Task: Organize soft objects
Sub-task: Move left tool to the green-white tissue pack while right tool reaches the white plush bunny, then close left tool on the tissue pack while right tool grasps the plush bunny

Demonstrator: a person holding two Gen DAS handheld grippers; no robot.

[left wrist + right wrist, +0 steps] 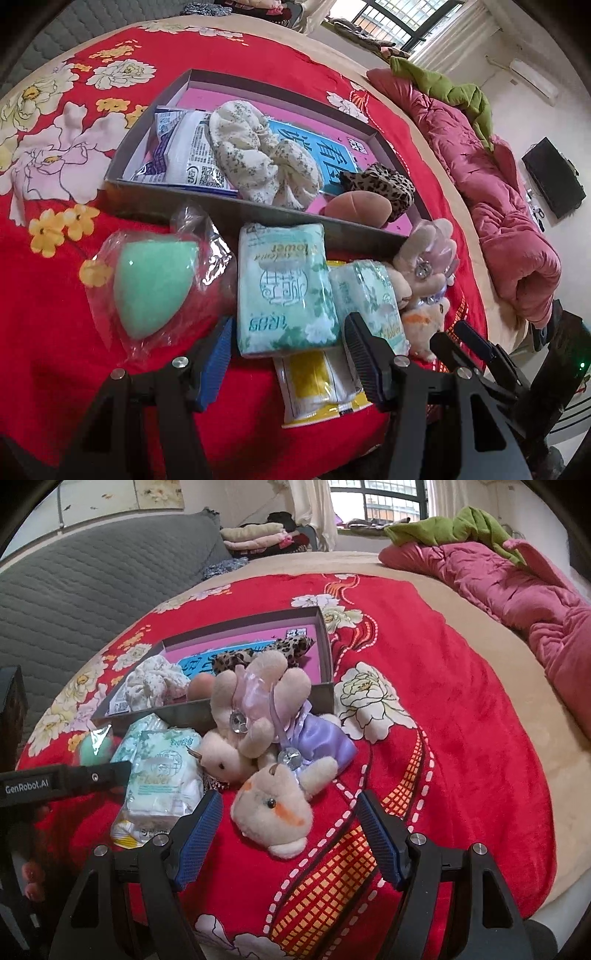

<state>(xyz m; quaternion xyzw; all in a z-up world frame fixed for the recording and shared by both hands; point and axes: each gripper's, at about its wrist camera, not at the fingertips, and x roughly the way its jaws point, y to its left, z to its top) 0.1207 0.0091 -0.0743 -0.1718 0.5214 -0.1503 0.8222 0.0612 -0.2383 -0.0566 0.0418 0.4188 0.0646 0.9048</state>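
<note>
A shallow grey box (pixel 258 218) with a pink floor lies on the red floral blanket; it also shows in the right wrist view (pixel 327 653). Inside are a floral cloth bundle (pixel 258 155), a printed packet (pixel 184 155), a tan sponge (pixel 358 210) and a leopard scrunchie (pixel 384 184). In front lie a bagged green sponge (pixel 155 284), two green tissue packs (pixel 284 288) and a yellow packet (pixel 314 384). My left gripper (pixel 288 358) is open just before the tissue pack. My right gripper (pixel 291 830) is open around the head of a plush rabbit pair (pixel 273 805).
A pink quilt (pixel 517 590) with a green cloth (pixel 454 528) lies at the bed's far right. A grey quilted headboard (pixel 92 572) and folded clothes (pixel 255 535) stand behind. The left gripper's body (pixel 62 779) shows at the left of the right wrist view.
</note>
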